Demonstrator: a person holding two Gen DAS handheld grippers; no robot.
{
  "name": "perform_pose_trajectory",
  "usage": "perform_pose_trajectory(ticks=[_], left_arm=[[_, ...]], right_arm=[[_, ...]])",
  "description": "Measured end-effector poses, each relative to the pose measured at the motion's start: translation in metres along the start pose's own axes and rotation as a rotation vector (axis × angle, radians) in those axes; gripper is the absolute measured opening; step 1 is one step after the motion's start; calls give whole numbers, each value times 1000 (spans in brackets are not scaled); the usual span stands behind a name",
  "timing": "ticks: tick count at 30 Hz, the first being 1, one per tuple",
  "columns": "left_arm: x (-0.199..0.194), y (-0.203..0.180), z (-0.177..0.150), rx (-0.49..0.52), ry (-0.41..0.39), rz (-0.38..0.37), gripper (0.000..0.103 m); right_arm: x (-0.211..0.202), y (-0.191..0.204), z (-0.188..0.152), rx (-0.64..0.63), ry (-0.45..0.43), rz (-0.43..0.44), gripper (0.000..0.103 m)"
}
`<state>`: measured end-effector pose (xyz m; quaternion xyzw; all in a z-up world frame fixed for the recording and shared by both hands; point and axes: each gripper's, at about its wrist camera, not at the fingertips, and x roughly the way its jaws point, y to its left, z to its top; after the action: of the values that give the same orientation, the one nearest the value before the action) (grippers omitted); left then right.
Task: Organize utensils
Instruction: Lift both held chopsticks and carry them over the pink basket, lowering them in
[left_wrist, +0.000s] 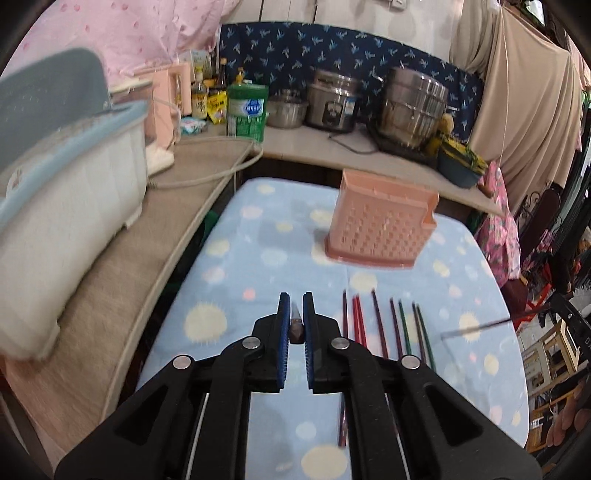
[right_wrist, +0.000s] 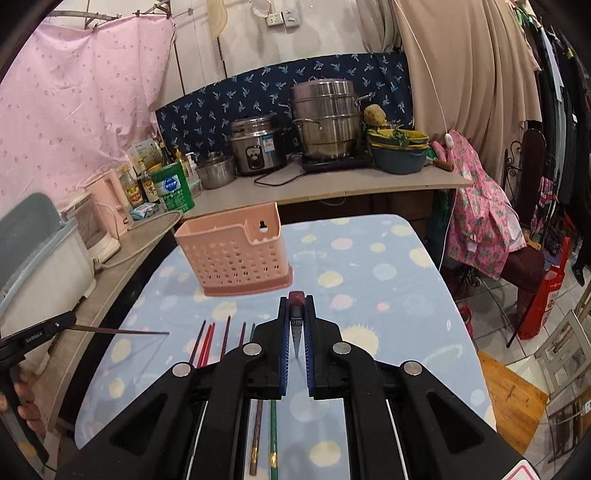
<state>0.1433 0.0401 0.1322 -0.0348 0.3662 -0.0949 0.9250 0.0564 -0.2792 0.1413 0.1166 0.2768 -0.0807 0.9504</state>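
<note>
A pink perforated utensil holder (left_wrist: 380, 229) (right_wrist: 236, 254) stands upright on the blue dotted tablecloth (left_wrist: 280, 229) (right_wrist: 369, 266). Several chopsticks (left_wrist: 388, 332) (right_wrist: 221, 339) lie side by side on the cloth in front of it. My left gripper (left_wrist: 296, 301) is shut on a brown-ended chopstick (left_wrist: 296, 330), held above the cloth. In the right wrist view that chopstick (right_wrist: 122, 331) juts out level from the left gripper (right_wrist: 37, 332). My right gripper (right_wrist: 296, 302) is shut on a red-ended chopstick (right_wrist: 296, 297), and that chopstick (left_wrist: 476, 329) also shows at the right of the left wrist view.
A white and blue dish box (left_wrist: 66, 192) sits on the side counter on the left. The back counter carries a rice cooker (right_wrist: 256, 147), a steel steamer pot (right_wrist: 325, 122), a green tub (right_wrist: 171, 186) and bottles. A chair draped in pink cloth (right_wrist: 480, 221) stands right of the table.
</note>
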Motion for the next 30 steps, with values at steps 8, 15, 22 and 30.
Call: perform_pose_trajectory(ticks=[8,15,22,30], left_arm=[[10,-8,77,-18,-71,-12,7],[0,-20,140,-56,-151,-67,7],[-22,-46,204,-48,-310,-101,7],[15,-74,231,-33,-377,-81,7]], right_arm=[[22,-1,56,27,-51,37,7],[29,8,113,66,-137,114,7],[49,19,161,93,-201,137,7],[100,19,173,129,-150,154,7]])
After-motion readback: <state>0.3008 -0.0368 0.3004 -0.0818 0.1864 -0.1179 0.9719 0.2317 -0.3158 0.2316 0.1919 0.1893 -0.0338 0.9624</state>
